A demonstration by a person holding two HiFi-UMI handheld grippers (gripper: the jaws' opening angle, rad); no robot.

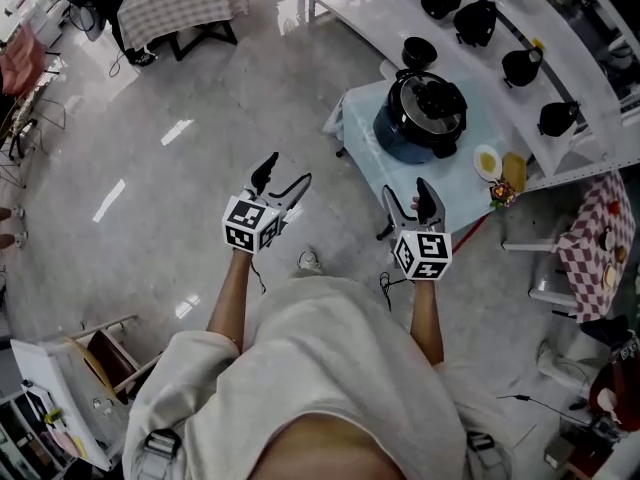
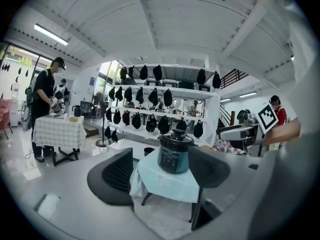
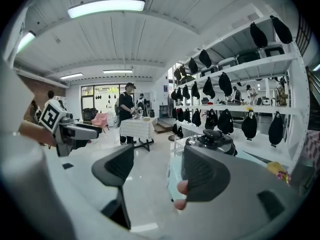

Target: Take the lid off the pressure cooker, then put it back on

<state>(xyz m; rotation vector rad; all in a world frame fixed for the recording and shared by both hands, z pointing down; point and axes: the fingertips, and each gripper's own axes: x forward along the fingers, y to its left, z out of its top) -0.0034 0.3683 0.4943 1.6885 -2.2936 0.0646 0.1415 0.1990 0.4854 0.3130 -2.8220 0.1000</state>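
Observation:
The dark blue pressure cooker stands on a small table with a pale blue cloth, its black lid on top. Both grippers hang over the floor, well short of the table. My left gripper is open and empty. My right gripper is open too, a little nearer the table. In the left gripper view the cooker shows between the spread jaws of the left gripper. In the right gripper view the cooker is partly hidden behind the right jaw of the right gripper.
Long white shelves with several black items run behind the table. A small dish and yellow items lie on the table's right edge. A checked table stands far left, with a person beside it. Another checked table is at right.

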